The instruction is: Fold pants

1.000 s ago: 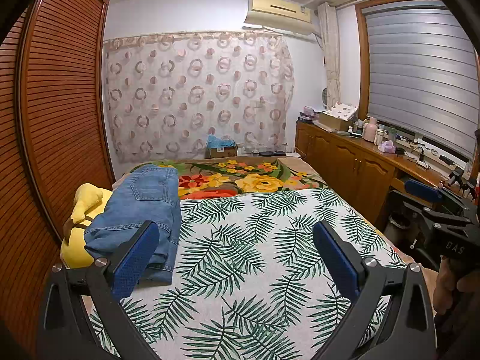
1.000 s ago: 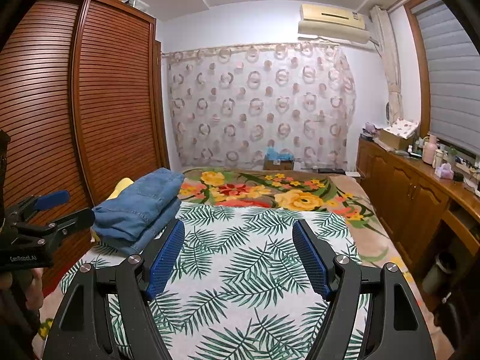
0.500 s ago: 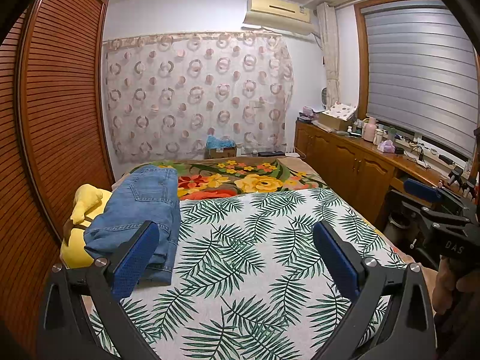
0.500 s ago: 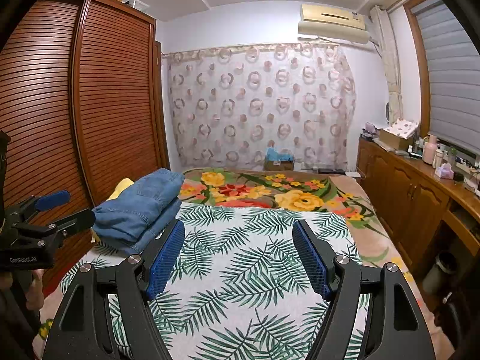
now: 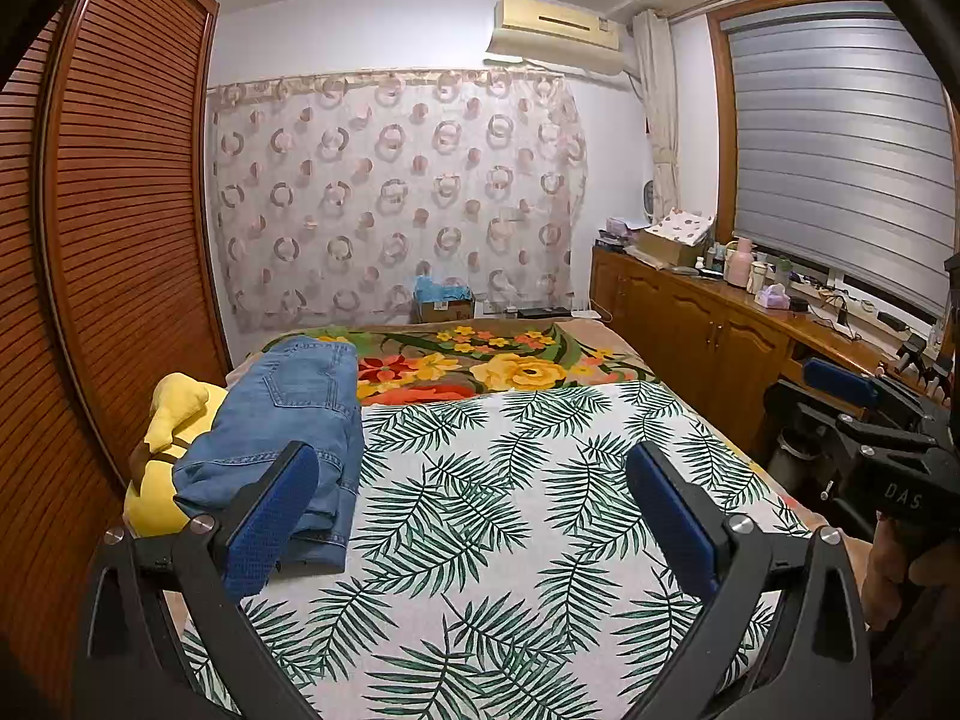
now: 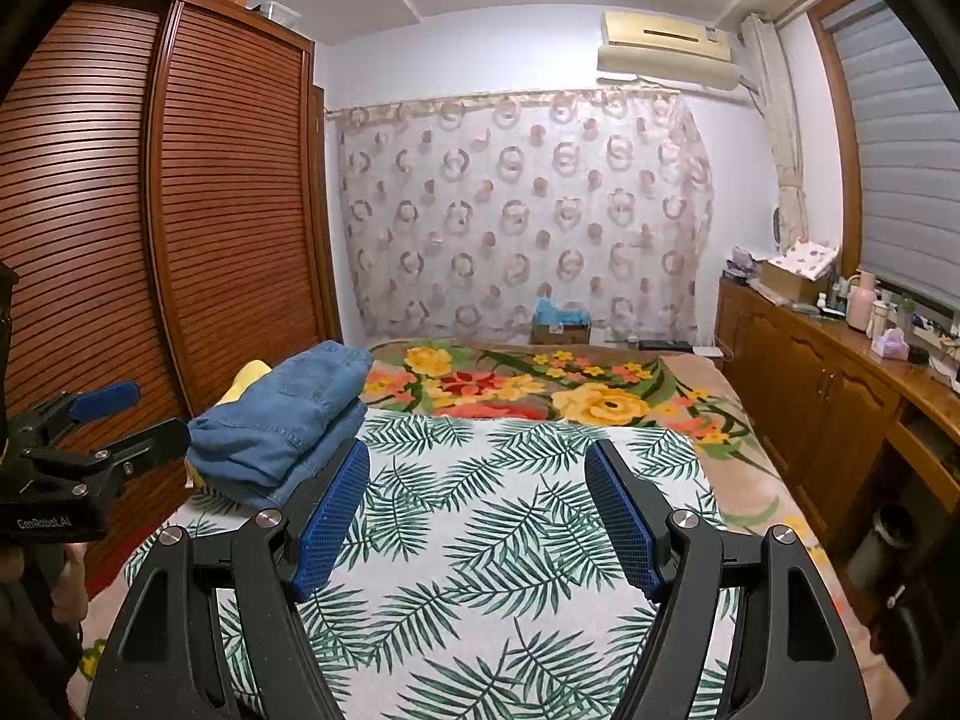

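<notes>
Folded blue jeans (image 5: 288, 420) lie in a stack on the left side of the bed, resting partly on a yellow cushion (image 5: 165, 456). The same jeans (image 6: 282, 414) show at the left in the right wrist view. My left gripper (image 5: 474, 468) is open over the palm-leaf sheet (image 5: 510, 540), its left pad just in front of the jeans' near edge, nothing between its fingers. My right gripper (image 6: 477, 468) is open too, held above the sheet to the right of the jeans and gripping nothing.
A louvred wooden wardrobe (image 5: 108, 240) runs along the bed's left side. Wooden cabinets (image 5: 708, 348) with bottles and boxes on top line the right wall under a window blind. A floral blanket (image 5: 492, 360) covers the far end of the bed, a patterned curtain behind it.
</notes>
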Tool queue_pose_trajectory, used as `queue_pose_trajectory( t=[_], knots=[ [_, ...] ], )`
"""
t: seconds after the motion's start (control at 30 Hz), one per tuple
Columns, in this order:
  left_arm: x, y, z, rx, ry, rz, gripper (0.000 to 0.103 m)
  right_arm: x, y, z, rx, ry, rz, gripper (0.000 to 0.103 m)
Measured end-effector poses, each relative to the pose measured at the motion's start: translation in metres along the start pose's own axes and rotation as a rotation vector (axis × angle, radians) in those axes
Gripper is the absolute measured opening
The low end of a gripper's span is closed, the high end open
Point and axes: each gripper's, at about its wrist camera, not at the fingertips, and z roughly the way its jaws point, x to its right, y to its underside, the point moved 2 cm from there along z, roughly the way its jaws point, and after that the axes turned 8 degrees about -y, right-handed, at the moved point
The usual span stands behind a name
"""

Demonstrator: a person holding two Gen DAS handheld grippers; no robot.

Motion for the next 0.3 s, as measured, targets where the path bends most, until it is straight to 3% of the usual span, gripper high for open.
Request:
queue_pose_trajectory(
  t=[0.3],
  knots=[
    [-0.0014, 0.0005, 0.0006, 0.000, 0.000, 0.000, 0.102, 0.0000, 0.0015, 0.0003, 0.003, 0.001, -0.001, 0.076]
  ],
)
